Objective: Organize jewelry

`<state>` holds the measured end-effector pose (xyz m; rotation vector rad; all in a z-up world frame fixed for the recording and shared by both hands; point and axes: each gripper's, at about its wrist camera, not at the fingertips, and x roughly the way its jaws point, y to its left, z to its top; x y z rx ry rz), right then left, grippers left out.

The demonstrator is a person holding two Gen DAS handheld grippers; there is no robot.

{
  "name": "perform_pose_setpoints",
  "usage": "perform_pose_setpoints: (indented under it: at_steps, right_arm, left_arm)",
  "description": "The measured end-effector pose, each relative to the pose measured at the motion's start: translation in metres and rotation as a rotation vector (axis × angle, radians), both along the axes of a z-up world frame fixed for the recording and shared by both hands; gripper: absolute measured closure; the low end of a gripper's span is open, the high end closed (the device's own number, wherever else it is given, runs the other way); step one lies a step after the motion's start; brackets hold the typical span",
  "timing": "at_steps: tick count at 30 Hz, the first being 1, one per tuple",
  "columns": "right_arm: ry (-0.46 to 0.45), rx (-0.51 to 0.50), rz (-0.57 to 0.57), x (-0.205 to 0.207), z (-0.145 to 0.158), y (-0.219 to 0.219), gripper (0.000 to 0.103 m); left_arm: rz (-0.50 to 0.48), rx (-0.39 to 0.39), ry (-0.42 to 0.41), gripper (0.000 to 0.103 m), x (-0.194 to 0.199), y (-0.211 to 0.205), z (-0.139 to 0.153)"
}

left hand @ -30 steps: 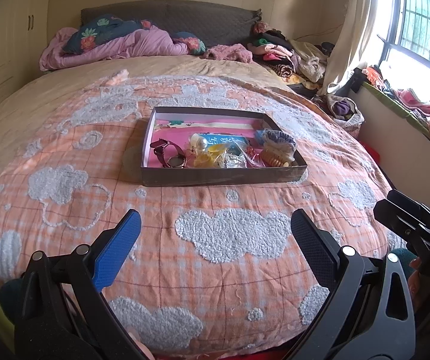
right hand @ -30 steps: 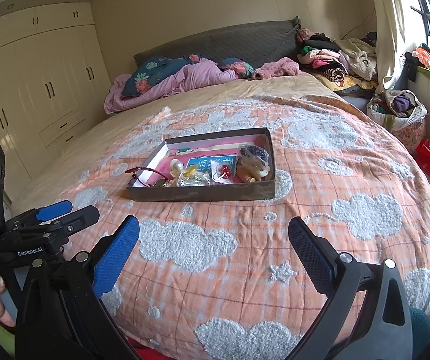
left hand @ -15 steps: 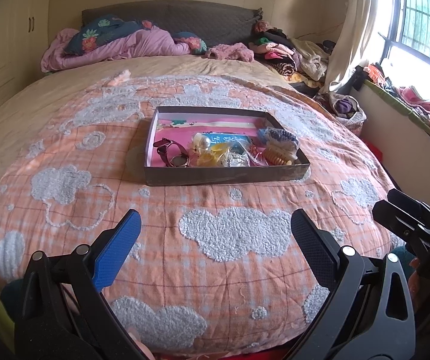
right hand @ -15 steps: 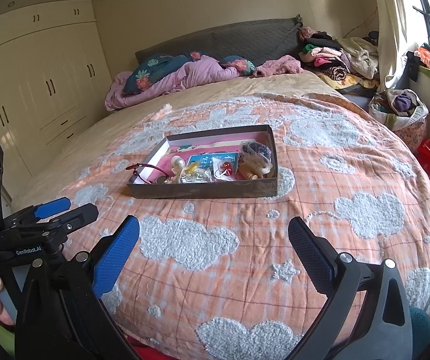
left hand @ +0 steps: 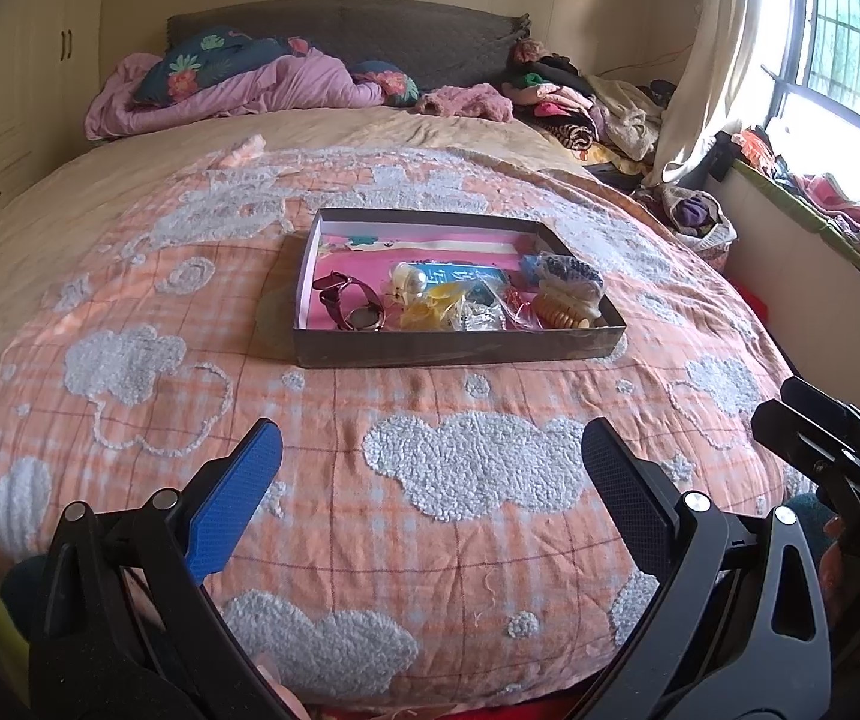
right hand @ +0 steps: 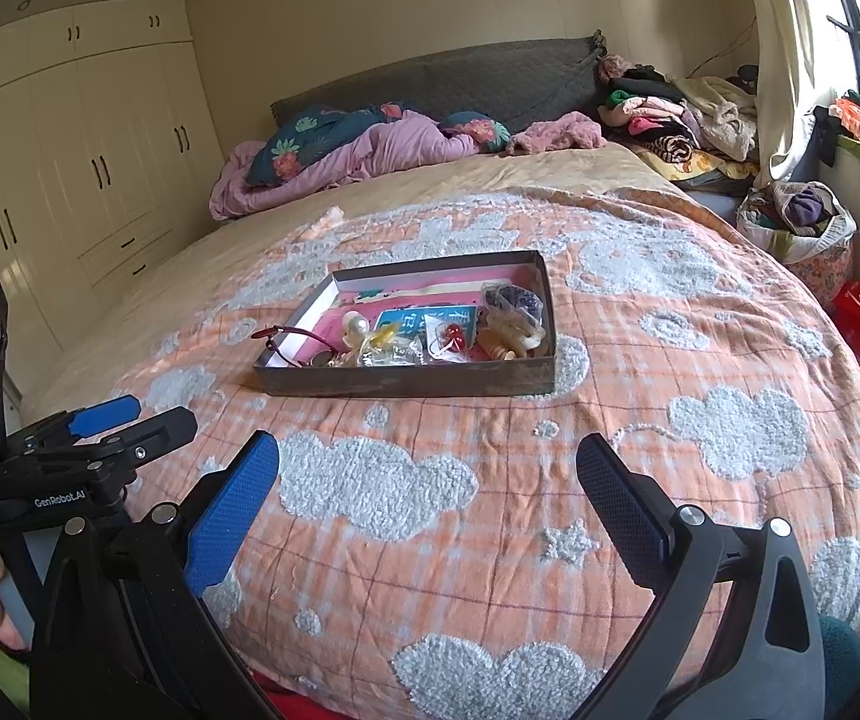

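Jewelry box (left hand: 457,348) nearer than before, left claw (left hand: 430,468) spread empty, right claw (right hand: 427,477) likewise

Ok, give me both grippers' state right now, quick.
Left gripper: open, holding nothing, above the blanket short of the jewelry tray.
Right gripper: open, holding nothing.
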<state>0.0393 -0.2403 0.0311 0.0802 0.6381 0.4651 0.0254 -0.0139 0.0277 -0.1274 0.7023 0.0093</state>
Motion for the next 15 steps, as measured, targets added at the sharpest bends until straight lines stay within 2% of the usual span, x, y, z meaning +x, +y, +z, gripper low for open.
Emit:
perform_pose_setpoints:
  at_steps: [6, 10, 13, 15]
  right_arm:
    - [0.002, -0.009, -0.013, 0.001, -0.002, -0.001, 0.004]
    - [0.012, -0.031, -0.048, 0.006, -0.006, -0.003, 0.004]
    - [0.032, -0.032, -0.076, 0.012, -0.012, -0.008, 0.004]
    - [0.047, -0.034, -0.098, 0.017, -0.017, -0.012, 0.004]
  left_arm:
    - [0.000, -0.011, 0.011, 0.010, 0.001, 0.003, -0.003]
    - [-0.006, -0.053, 0.027, 0.010, 0.003, 0.008, -0.005]
    - [0.023, -0.053, 0.046, 0.010, 0.006, 0.011, -0.008]
    - [0.088, -0.024, 0.067, 0.010, 0.012, 0.015, -0.009]
